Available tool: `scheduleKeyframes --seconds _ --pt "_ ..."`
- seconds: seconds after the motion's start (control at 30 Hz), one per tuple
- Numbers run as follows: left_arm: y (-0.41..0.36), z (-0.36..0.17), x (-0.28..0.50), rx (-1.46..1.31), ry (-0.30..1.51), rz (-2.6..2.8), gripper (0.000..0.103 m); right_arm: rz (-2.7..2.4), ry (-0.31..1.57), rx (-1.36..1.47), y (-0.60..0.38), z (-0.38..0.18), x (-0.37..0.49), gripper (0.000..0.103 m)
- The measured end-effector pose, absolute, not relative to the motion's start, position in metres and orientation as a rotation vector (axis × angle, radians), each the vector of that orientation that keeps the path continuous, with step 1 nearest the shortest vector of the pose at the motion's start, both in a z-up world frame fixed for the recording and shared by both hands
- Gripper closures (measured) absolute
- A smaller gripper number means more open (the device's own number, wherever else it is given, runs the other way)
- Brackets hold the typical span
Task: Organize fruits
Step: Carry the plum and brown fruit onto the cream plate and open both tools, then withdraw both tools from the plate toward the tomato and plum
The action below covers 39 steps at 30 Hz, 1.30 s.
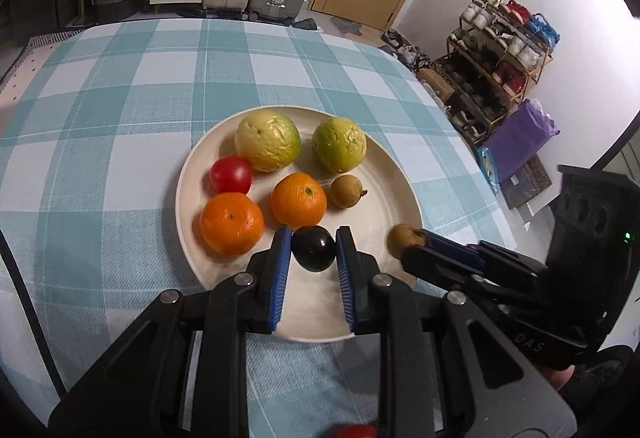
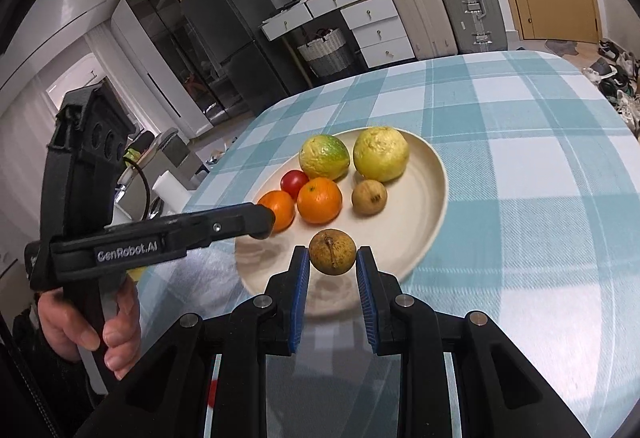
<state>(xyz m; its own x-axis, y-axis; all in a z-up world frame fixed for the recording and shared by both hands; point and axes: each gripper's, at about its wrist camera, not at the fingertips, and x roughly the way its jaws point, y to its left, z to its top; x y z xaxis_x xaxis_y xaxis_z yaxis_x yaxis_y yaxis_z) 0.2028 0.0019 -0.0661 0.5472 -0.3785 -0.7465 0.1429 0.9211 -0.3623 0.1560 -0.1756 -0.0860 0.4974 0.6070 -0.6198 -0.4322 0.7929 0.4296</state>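
**Two small fruits held over the plate**

We have the left gripper (image 1: pixel 313 252) with its jaws clamped on a dark plum (image 1: pixel 313 248), and the right gripper (image 2: pixel 333 258) with its jaws clamped on a brown longan (image 2: pixel 332 251). Both fruits are over the near part of the cream plate (image 1: pixel 384 166), which sits on the checked tabletop (image 1: pixel 120 78) toward its near edge; we cannot tell whether either fruit touches the plate.

Both fruits look light and roughly round. We judge the plum to be smooth-skinned and soft enough to bruise, so a gentle squeeze across its widest part suits it. The longan seems to have a thin, dry, brittle shell that could crack under pressure; the jaws take it at its middle, stem facing the right wrist camera. Round fruit can roll once released, so we should let go low, on the flat of the plate.

The plate holds six more fruits: two large yellow-green citrus (image 1: pixel 267 140) at the far side, a red tomato (image 1: pixel 231 174) near the left rim, two oranges (image 1: pixel 298 199) in the middle and left, and a second longan (image 1: pixel 345 191) just right of the middle orange. The plate's right and near parts are bare.
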Motion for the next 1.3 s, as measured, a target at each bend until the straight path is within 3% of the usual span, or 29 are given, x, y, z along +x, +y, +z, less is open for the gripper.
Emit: scheduleKeyframes --seconds 0.5,0.6,0.87,1.0,1.1,1.17,1.23,1.3 --pt "0.007 -0.078 0.221 -0.328 0.935 -0.348 0.082 0.636 0.888 0.226 -0.145 -0.098 0.193 0.077" --pt "0.009 -0.072 0.219 -0.330 0.913 -0.351 0.079 0.633 0.883 0.227 -0.142 -0.096 0.197 0.064" --pt "0.013 -0.061 0.204 -0.338 0.900 -0.346 0.078 0.608 0.818 0.251 -0.158 -0.081 0.186 0.061" --pt "0.011 -0.056 0.190 -0.322 0.896 -0.335 0.078 0.587 0.799 0.255 -0.166 -0.075 0.177 0.054" --pt "0.009 -0.052 0.179 -0.302 0.894 -0.316 0.077 0.572 0.785 0.249 -0.170 -0.070 0.169 0.053" --pt "0.008 -0.051 0.172 -0.287 0.893 -0.303 0.077 0.562 0.779 0.252 -0.171 -0.068 0.165 0.047" --pt "0.007 -0.049 0.165 -0.262 0.893 -0.292 0.077 0.540 0.762 0.260 -0.175 -0.065 0.159 0.019" --pt "0.008 -0.047 0.160 -0.252 0.883 -0.279 0.077 0.515 0.727 0.271 -0.181 -0.061 0.152 0.017"
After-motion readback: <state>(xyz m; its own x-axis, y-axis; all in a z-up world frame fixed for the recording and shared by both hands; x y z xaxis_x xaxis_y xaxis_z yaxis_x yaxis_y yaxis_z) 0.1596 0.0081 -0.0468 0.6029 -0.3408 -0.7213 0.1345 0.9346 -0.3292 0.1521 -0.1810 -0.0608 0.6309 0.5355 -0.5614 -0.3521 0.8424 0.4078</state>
